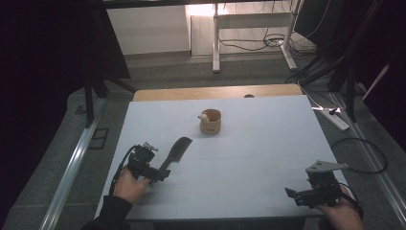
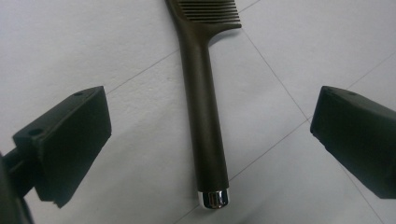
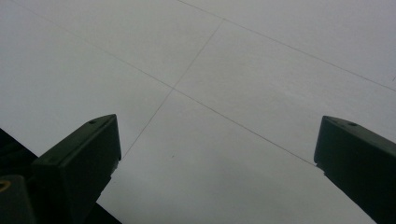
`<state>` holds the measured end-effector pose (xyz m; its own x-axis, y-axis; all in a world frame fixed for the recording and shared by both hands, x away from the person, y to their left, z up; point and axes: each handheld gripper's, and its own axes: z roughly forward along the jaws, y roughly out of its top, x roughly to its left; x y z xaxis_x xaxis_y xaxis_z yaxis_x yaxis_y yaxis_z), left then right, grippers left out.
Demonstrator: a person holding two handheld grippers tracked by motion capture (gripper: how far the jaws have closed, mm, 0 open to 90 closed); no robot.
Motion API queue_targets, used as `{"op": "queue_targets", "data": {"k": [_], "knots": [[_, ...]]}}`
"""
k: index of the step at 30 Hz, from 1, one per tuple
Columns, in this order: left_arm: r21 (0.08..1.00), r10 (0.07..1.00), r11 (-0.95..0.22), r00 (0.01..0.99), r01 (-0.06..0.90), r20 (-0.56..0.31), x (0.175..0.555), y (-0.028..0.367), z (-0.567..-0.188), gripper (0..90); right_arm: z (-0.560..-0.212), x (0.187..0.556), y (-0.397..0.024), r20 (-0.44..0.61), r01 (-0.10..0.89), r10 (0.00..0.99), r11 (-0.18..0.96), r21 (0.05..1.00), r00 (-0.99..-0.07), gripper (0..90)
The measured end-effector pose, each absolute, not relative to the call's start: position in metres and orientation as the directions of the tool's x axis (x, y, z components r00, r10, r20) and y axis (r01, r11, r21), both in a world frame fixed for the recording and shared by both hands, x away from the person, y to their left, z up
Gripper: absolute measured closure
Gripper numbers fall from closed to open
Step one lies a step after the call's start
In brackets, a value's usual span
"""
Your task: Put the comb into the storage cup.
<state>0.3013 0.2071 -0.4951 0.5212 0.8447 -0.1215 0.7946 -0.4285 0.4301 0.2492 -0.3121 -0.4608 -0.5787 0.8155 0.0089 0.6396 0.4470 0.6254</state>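
Your left gripper (image 1: 160,173) sits at the comb (image 1: 176,151) handle end — cup (image 1: 210,121) lies beyond it, right gripper (image 1: 293,194) far right on table (image 1: 268,143).

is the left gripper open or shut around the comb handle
Open: the left gripper has both jaws wide apart, clear of the dark plastic comb lying flat between them.

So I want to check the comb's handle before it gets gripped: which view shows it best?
The left gripper view: the comb lies close up between the open jaws of the left gripper, its handle and chrome tip sharp. The high view shows the whole comb, small and dark. The right gripper view looks at the bare table.
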Motion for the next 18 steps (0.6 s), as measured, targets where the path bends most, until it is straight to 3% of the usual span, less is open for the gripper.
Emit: {"op": "queue_targets", "data": {"k": [18], "knots": [[0.323,0.841,-0.488,0.536,0.811,-0.075,0.319,0.191,-0.523,0.0,-0.462,0.25,-0.311,0.004,0.642,0.81,0.46,0.613,-0.586,1.0]]}}
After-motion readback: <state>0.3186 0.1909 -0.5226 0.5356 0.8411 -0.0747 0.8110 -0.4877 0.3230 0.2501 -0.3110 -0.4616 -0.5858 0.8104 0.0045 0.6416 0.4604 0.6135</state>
